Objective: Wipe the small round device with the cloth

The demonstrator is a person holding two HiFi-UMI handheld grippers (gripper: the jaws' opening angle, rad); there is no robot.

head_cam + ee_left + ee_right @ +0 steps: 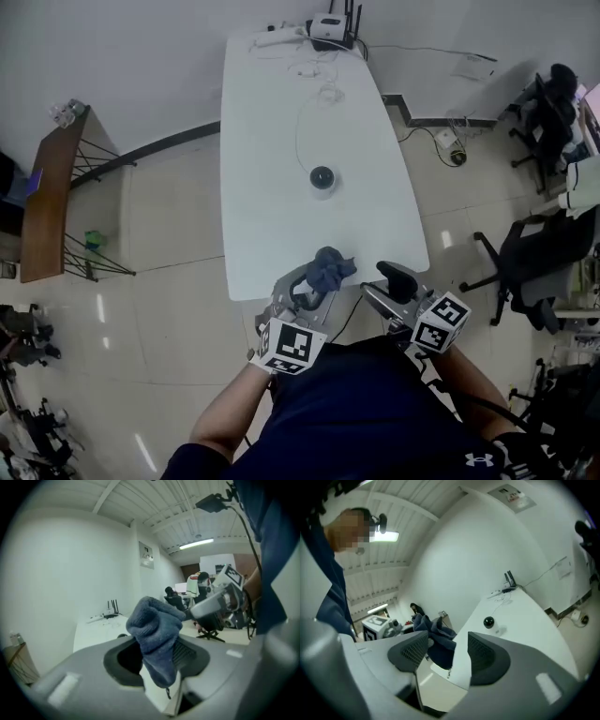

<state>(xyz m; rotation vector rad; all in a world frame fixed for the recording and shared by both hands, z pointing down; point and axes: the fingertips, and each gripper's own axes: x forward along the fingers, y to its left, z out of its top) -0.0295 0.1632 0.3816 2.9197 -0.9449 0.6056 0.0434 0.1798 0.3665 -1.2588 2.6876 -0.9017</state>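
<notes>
The small round device [322,178], black on top with a white body, stands mid-table; in the right gripper view the device [488,621] shows far beyond the jaws. A crumpled blue-grey cloth [332,266] hangs over the table's near edge, and my left gripper [312,287] is shut on it. In the left gripper view the cloth [154,634] bulges up from between the jaws of the left gripper [158,656]. My right gripper [380,281] hovers just right of the cloth with its jaws apart. Through the right gripper [447,648] the cloth [437,639] shows ahead, untouched by the pads.
A white table [272,187] stretches away from me, with a router [328,28], a power strip [277,37] and a thin cable [305,122] at its far end. Office chairs [530,267] stand to the right, a wooden side table [47,202] to the left.
</notes>
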